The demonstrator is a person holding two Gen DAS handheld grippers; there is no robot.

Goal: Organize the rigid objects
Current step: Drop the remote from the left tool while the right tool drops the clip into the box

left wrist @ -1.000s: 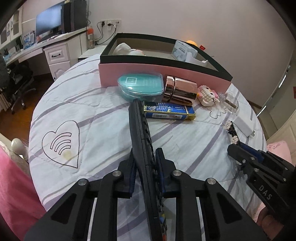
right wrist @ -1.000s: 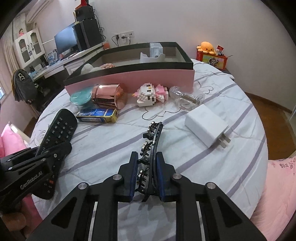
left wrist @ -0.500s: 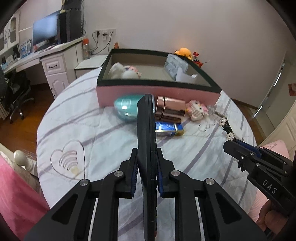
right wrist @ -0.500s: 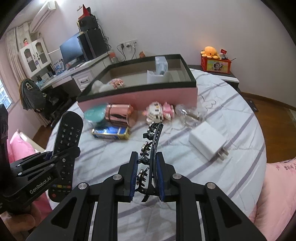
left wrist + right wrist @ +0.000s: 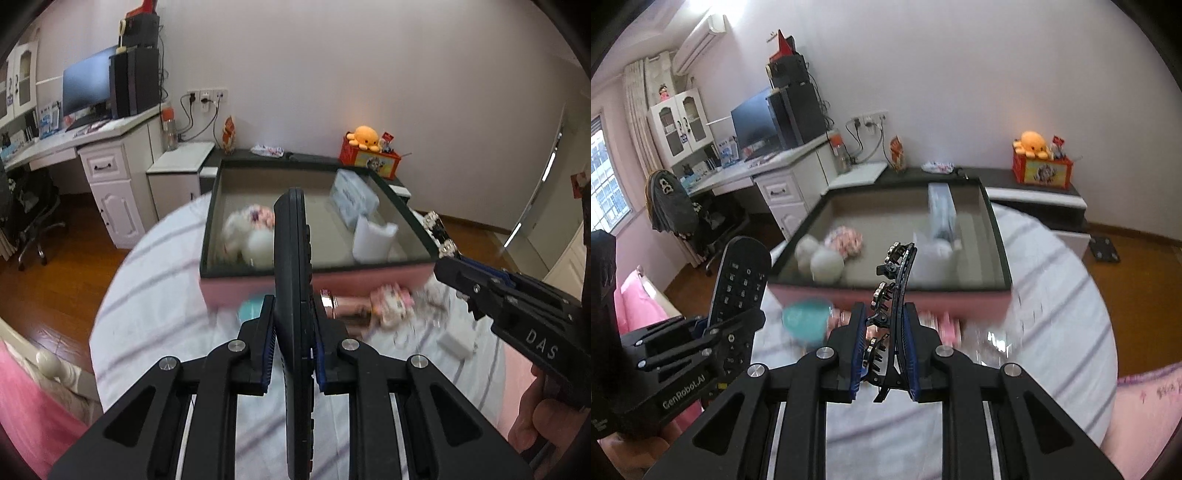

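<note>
Left wrist view shows the left gripper (image 5: 291, 347) clamped narrow on a long black plastic remote control (image 5: 293, 266), gripped by its thin edges so the body stands on edge and runs straight out toward twelve o'clock. Holding it that way keeps the button face free and lets the long body drop lengthwise into the shallow pink-sided cardboard box with a dark rim (image 5: 391, 275), which lies just beyond the remote's tip. Inside the box sit blurred white round items (image 5: 255, 240) at about eleven o'clock and a pale blue packet (image 5: 352, 197) at one o'clock, so the middle of the floor looks like the open landing spot.

At three o'clock the right gripper (image 5: 448, 258) comes in beside it, closed tight on a black curved hair clip studded with rhinestones (image 5: 894, 291). From the right wrist view the clip is pinched flat between the pads, its curved length rising toward twelve o'clock over the box's near wall; that grip keeps the decorated face clear of the pads.

Both loads hang above the round table in a white cloth with grey stripes (image 5: 1052, 266), clear of its surface. Left on the cloth in front of the box are a teal oval case (image 5: 807, 319) at ten o'clock, a blurred pink toy figure (image 5: 393, 308) and a white plug adapter (image 5: 456, 339). My reading is that both carried items are bound for the box, the rest to follow.
</note>
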